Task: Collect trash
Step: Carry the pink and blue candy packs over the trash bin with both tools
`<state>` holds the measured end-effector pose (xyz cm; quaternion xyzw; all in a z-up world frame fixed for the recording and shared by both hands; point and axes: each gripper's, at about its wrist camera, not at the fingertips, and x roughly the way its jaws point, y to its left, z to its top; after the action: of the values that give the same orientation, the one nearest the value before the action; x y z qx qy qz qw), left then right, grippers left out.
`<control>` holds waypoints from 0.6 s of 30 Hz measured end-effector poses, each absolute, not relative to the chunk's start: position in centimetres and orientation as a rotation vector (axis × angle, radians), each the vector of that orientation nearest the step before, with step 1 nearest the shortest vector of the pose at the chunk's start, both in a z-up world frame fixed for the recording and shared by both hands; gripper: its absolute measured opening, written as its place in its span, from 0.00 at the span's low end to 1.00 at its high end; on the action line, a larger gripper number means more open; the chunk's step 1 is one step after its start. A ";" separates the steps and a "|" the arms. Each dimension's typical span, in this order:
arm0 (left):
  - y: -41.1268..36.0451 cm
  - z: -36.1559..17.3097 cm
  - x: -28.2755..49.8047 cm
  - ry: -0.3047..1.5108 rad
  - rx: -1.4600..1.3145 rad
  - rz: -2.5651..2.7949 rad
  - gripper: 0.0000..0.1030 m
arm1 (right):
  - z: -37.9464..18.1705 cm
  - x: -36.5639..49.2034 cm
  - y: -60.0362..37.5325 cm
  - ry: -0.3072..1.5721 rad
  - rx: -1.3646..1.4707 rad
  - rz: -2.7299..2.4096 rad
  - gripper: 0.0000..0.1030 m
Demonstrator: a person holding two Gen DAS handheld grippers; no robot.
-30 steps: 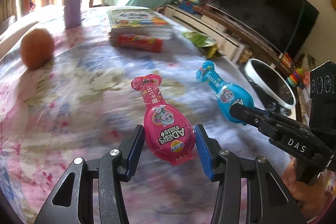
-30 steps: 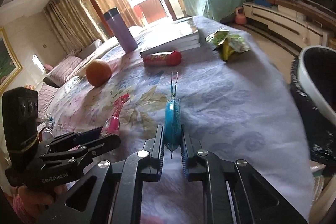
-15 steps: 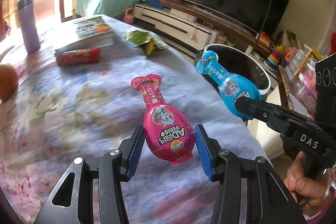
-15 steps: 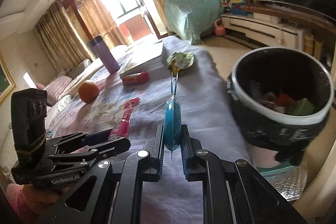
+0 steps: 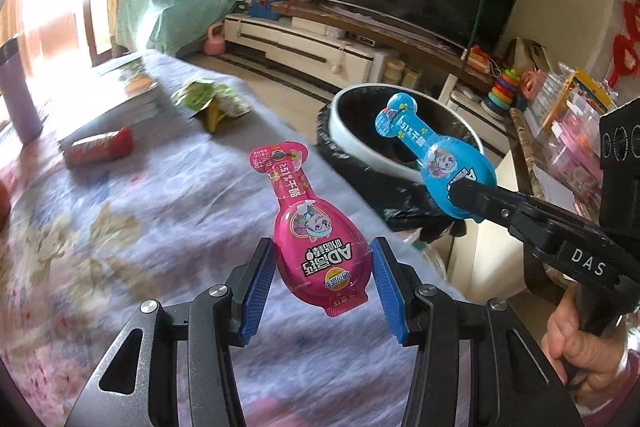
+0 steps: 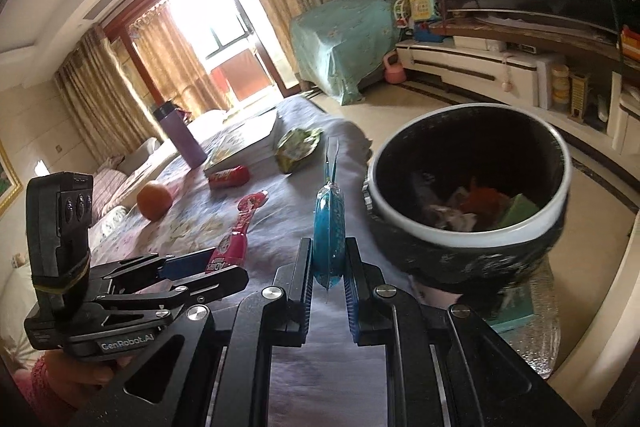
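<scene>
Left gripper: low centre of own view, pointing down-forward, 2 blue pads pressed on pink packet, jaws part-spread around it. Right gripper: jaws nearly closed, clamping blue packet edge-on. In left view, right gripper at 3 o'clock, hand wrapped round its handle at 4 o'clock.

**Black tongs, blue pads, pink sleeves**

The left tongs are showing black angular arms with silver screws and bright blue ribbed pads; a "GenRobot.AI" label is showing on their side in the right wrist view. The right tongs are wearing darker ribbed pads, silver screws and white "DAS" lettering. Each is carrying a black box with round buttons. The person's hand is wearing a pink sleeve.
</scene>
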<state>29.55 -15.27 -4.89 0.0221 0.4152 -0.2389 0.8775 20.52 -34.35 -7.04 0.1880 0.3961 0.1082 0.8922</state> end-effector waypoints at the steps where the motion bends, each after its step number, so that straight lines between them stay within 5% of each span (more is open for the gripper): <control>1: -15.8 -4.7 29.7 0.863 0.053 -0.507 0.46 | -7.0 20.6 -34.7 0.820 0.393 0.218 0.14; 18: -22.1 -4.1 33.4 0.834 0.119 -0.598 0.46 | -7.0 21.7 -41.4 0.811 0.422 0.101 0.14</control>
<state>33.37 -22.06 -4.10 0.0570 0.3989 -0.2856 0.8695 21.71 -41.40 -6.96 0.2037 0.3915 0.0485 0.8960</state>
